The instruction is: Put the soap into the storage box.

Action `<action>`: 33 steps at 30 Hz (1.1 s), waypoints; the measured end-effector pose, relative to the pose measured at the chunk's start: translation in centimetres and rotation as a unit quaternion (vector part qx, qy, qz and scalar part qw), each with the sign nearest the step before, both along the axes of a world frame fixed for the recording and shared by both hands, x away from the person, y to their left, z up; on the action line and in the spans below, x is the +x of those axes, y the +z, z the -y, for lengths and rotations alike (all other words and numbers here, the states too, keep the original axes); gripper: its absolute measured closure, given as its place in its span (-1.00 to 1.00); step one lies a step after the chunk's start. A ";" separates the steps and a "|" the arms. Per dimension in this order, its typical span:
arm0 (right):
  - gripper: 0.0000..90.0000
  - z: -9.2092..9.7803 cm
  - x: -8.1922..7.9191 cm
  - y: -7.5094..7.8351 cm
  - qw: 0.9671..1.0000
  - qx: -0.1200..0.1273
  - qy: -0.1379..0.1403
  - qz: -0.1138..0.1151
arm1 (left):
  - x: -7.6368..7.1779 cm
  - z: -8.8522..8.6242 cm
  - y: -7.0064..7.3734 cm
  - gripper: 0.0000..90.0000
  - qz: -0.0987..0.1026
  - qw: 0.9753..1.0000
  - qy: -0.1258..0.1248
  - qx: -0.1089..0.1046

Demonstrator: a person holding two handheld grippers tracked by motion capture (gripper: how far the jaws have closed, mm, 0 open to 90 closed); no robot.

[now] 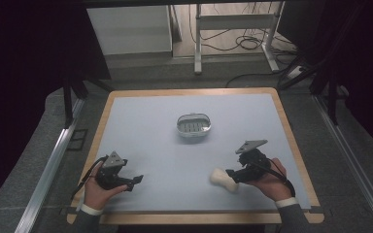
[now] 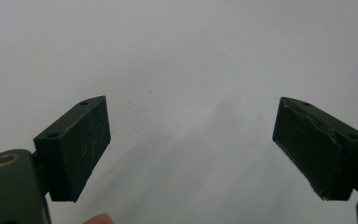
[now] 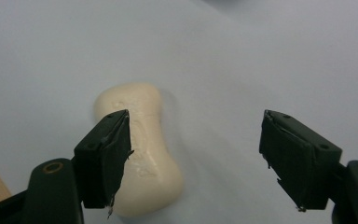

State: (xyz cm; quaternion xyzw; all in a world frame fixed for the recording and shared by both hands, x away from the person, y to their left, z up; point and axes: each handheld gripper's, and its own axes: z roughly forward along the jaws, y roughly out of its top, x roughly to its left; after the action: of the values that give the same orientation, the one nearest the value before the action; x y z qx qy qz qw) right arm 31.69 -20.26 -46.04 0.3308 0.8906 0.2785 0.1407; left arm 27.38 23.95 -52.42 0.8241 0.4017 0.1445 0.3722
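A cream bar of soap [image 1: 223,179] [image 3: 140,140] lies on the pale blue mat near the front right. My right gripper [image 1: 231,175] [image 3: 196,158] is open and hovers just over it; in the right gripper view its left jaw overlaps the bar and the soap is not between the jaws. A white oval soap dish [image 1: 193,125] with a grey ribbed insert stands at the mat's middle, farther back. My left gripper [image 1: 133,183] [image 2: 191,149] is open at the front left, with only bare mat between its jaws.
The pale blue mat [image 1: 165,145] covers a wooden-edged table [image 1: 102,121]. Beyond the far edge are a white table frame [image 1: 233,29] and loose cables [image 1: 247,43] on the floor. Metal rails run along both sides.
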 end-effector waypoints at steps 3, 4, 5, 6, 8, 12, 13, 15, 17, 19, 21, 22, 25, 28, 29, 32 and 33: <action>-0.45 -0.6 -0.1 -0.1 1.000 -0.006 0.009 -0.009 | 0.0 0.0 0.0 -0.74 -0.001 1.000 -0.001 0.001; -0.45 -0.8 -0.1 -0.1 1.000 -0.011 0.015 -0.011 | 0.0 0.1 -0.1 -0.74 -0.001 1.000 -0.001 0.001; -0.44 -1.1 -0.1 -0.3 1.000 -0.018 0.020 -0.016 | 0.0 0.1 -0.1 -0.74 -0.001 1.000 -0.001 0.001; -0.44 -1.1 -0.1 -0.3 1.000 -0.018 0.020 -0.016 | 0.0 0.1 -0.1 -0.74 -0.001 1.000 -0.001 0.001; -0.44 -1.4 -0.1 -0.5 0.999 -0.024 0.025 -0.021 | 0.0 0.1 -0.1 -0.74 -0.001 1.000 -0.001 0.001; -0.44 -1.9 -0.1 -0.9 0.999 -0.031 0.033 -0.029 | 0.0 0.0 -0.1 -0.74 -0.001 1.000 -0.002 0.001; -0.44 -2.0 -0.1 -0.9 0.998 -0.033 0.034 -0.031 | 0.0 0.0 -0.1 -0.74 0.000 1.000 -0.002 0.001; -0.44 -2.3 -0.1 -1.1 0.998 -0.037 0.039 -0.036 | 0.0 0.1 -0.1 -0.74 0.000 1.000 -0.002 0.001; -0.43 -2.7 -0.1 -1.2 0.997 -0.044 0.047 -0.040 | 0.0 0.1 -0.1 -0.74 0.000 1.000 -0.002 0.000; -0.40 -3.0 -0.1 -1.4 0.996 -0.048 0.055 -0.048 | 0.0 0.1 -0.1 -0.74 0.000 1.000 -0.002 0.001; -0.37 -3.5 0.0 -1.7 0.994 -0.060 0.062 -0.061 | 0.0 0.1 -0.1 -0.74 -0.001 1.000 -0.002 0.002; -0.37 -3.5 0.0 -1.7 0.994 -0.060 0.062 -0.061 | 0.0 0.1 -0.1 -0.74 -0.001 1.000 -0.002 0.002; -0.36 -3.8 0.1 -2.1 0.992 -0.077 0.063 -0.073 | 0.0 0.1 -0.1 -0.74 -0.001 1.000 -0.002 0.003; -0.33 -4.1 0.1 -2.4 0.991 -0.089 0.067 -0.078 | 0.0 0.1 -0.1 -0.74 -0.001 1.000 -0.002 0.003; -0.32 -4.2 0.1 -2.5 0.990 -0.092 0.070 -0.079 | 0.0 0.1 -0.1 -0.74 -0.001 1.000 -0.002 0.003; -0.25 -4.5 0.1 -2.8 0.988 -0.105 0.077 -0.084 | 0.1 0.1 -0.1 -0.74 -0.001 1.000 -0.002 0.003; -0.23 -4.6 0.1 -2.8 0.987 -0.109 0.080 -0.086 | 0.0 0.1 -0.1 -0.74 -0.001 1.000 -0.002 0.003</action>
State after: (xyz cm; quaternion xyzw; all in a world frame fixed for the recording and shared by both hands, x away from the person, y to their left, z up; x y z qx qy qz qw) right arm 31.78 -15.62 -48.89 0.2642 0.9479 0.1606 0.0762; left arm 27.43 23.81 -52.55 0.8263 0.4001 0.1439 0.3693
